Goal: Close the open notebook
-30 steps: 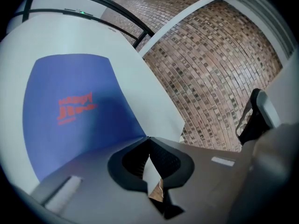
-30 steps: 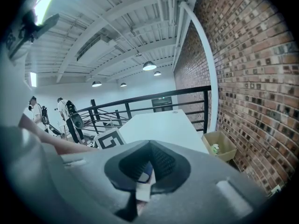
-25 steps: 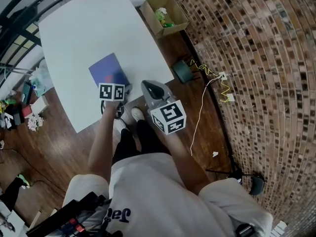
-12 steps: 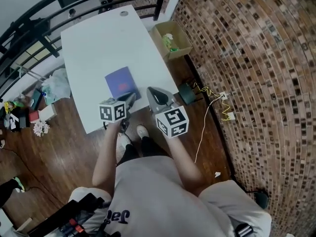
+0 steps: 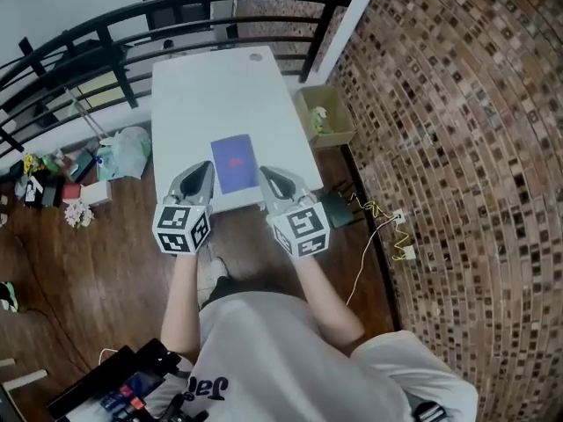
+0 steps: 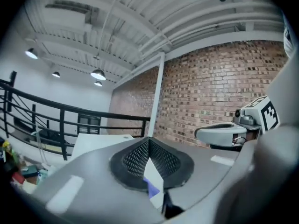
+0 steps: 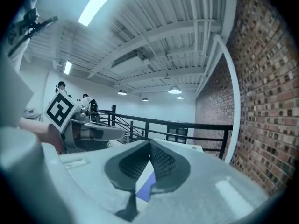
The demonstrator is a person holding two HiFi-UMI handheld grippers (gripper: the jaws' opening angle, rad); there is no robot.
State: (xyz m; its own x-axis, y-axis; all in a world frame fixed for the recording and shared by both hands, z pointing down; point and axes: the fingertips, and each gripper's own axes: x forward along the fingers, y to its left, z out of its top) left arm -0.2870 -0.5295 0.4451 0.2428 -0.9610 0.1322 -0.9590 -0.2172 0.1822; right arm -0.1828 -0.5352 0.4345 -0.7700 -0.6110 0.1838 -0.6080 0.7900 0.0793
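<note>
A purple notebook (image 5: 233, 163) lies closed and flat on the white table (image 5: 198, 90), near its front edge. My left gripper (image 5: 202, 168) hangs just left of the notebook, raised above the table edge. Its jaws have just been closing and now meet with nothing between them. My right gripper (image 5: 266, 174) hovers just right of the notebook, also shut and empty. In the left gripper view the left gripper (image 6: 149, 139) points almost level, with a sliver of the notebook (image 6: 152, 189) below its pads. The right gripper view shows the right gripper (image 7: 150, 144) above the same purple cover (image 7: 145, 186).
A black railing (image 5: 176, 11) runs behind the table. A cardboard box (image 5: 325, 117) stands by the brick wall (image 5: 457, 148) at the right. A dark bin (image 5: 339, 209) and a yellow cable (image 5: 378, 227) lie on the wooden floor. Clutter (image 5: 53, 178) sits at the left.
Both grippers have risen and drawn back from the notebook toward the table's front edge. The left one left the notebook's near corner and turned level. The notebook stays closed.
</note>
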